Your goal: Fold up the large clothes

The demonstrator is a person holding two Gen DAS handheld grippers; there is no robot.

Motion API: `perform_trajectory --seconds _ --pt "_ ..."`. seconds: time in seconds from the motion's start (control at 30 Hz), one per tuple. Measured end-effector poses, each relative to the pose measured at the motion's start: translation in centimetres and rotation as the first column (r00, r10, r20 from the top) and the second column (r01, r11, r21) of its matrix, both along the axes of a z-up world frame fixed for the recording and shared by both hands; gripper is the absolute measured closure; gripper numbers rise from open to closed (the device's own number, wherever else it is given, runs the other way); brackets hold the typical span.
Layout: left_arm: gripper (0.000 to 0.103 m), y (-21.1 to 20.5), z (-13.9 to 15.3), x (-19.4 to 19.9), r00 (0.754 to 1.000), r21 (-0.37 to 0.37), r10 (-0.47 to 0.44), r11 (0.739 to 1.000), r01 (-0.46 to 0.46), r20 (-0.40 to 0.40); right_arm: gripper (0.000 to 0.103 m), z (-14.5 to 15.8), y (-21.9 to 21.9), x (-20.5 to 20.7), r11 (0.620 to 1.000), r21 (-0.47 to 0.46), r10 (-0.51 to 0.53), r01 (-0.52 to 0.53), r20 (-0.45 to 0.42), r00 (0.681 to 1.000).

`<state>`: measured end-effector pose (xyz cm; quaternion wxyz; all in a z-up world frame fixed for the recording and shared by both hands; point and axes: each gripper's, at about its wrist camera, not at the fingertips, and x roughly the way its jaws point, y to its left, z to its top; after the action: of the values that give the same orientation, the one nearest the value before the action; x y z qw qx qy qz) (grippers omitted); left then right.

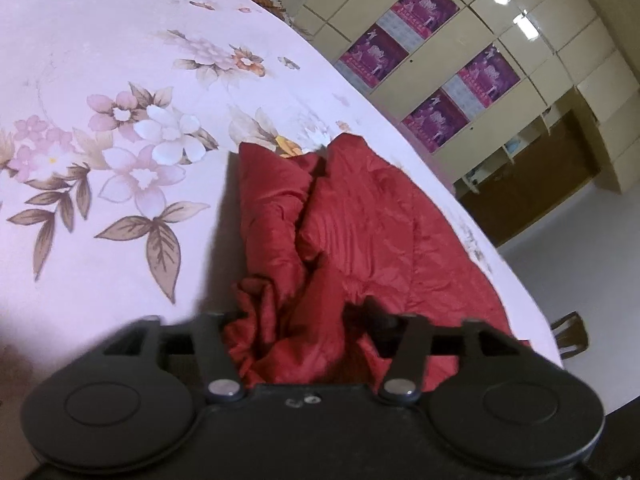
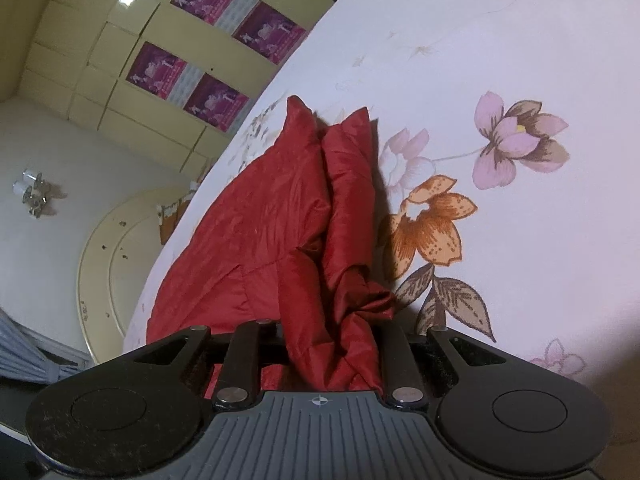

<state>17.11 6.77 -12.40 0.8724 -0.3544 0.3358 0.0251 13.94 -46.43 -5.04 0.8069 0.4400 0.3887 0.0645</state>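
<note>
Red quilted garment (image 1: 360, 216) bunched on floral sheet (image 1: 120, 80), left gripper (image 1: 304, 320) and right gripper (image 2: 332, 332) jaws apparently pinching its folds, tips hidden.

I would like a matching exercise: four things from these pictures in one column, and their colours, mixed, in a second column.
Things:
1. jacket
2. posters
3. cabinet doors
4. bedsheet

Colours:
A. cream
B. pale pink with flowers
C. red
D. purple

Pairs: 1-C, 2-D, 3-A, 4-B
</note>
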Motion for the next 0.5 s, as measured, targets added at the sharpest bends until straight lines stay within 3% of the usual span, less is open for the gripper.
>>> perform_trajectory --seconds 0.03,0.07,0.17,0.27,0.33,0.37,0.4,0.5 --pt "0.032 0.2 0.0 -0.5 1.0 -0.012 0.0 1.0 0.0 0.001 0.07 0.2 -0.2 -0.7 1.0 -0.019 -0.01 0.01 0.003 1.0" --pt "0.03 0.4 0.2 -1.0 1.0 -0.02 -0.004 1.0 0.004 0.004 0.065 0.6 -0.4 -1.2 0.998 -0.047 -0.028 0.028 0.005 1.0" --pt "0.029 1.1 0.3 -3.1 1.0 -0.022 0.012 1.0 -0.012 -0.003 0.044 2.2 -1.4 -3.6 0.982 -0.154 -0.108 0.11 0.018 0.994" --pt "0.032 1.5 0.2 -5.0 1.0 -0.039 0.014 0.999 -0.014 0.009 0.044 4.7 -1.6 -5.7 0.948 -0.263 -0.161 0.177 0.082 0.983" --pt "0.033 1.2 0.3 -5.3 1.0 -0.062 0.005 0.998 -0.004 0.017 0.061 6.2 -0.6 -6.2 0.939 -0.307 -0.128 0.158 0.115 0.985" --pt "0.035 1.0 0.2 -5.1 1.0 -0.078 -0.005 0.997 0.006 0.021 0.081 6.5 0.2 -6.1 0.937 -0.321 -0.101 0.135 0.121 0.988" --pt "0.036 0.7 0.3 -4.7 1.0 -0.079 -0.008 0.997 0.009 0.018 0.09 6.9 1.3 -5.7 0.938 -0.33 -0.073 0.109 0.122 0.99" --pt "0.044 0.1 0.0 -3.2 1.0 -0.076 0.004 0.997 -0.003 0.011 0.096 7.1 4.5 -4.2 0.948 -0.316 0.021 0.02 0.125 0.992"
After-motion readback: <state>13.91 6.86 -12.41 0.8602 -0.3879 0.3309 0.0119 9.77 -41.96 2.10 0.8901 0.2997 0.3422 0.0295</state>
